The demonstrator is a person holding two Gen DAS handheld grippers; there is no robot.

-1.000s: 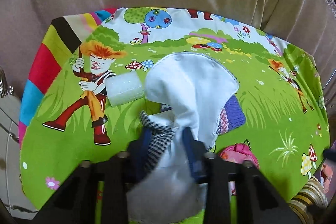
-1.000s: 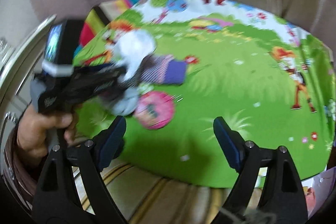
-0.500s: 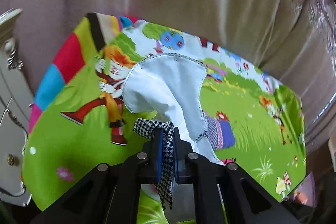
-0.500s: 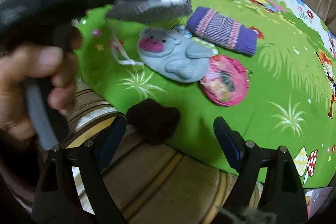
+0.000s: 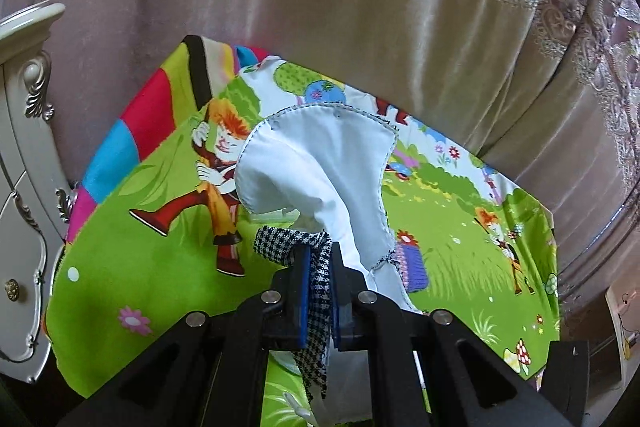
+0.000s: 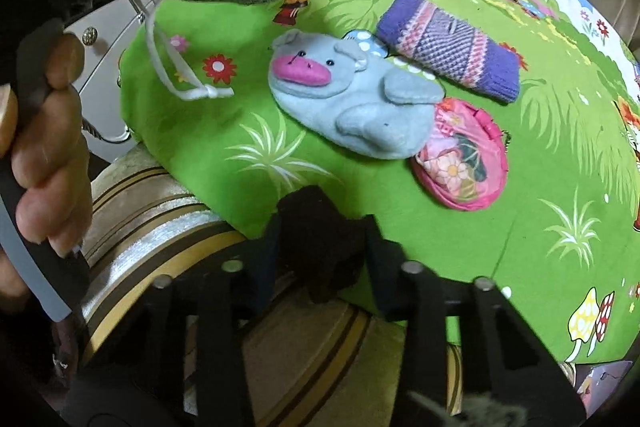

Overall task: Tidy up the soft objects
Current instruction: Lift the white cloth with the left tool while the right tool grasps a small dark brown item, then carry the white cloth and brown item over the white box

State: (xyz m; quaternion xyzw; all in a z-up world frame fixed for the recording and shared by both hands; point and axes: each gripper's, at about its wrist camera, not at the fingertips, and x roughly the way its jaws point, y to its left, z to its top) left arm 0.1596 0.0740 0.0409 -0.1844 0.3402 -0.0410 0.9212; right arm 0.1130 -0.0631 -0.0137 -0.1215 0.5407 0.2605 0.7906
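Dark fuzzy lump [image 6: 320, 247] lay at the near edge of the cartoon cloth [image 6: 560, 147], directly between the right gripper [image 6: 322, 247] fingers, which stood narrowed on either side of it; whether they already pinched it, cannot tell. Left gripper [image 5: 319, 301] was clamped shut on the houndstooth-and-white fabric piece [image 5: 316, 167], held raised above the cloth, its white part spread ahead of the fingers.

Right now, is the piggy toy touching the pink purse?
Touching. The right wrist view shows the grey pig toy lying over the upper-left edge of the pink purse, with no green cloth visible between them.
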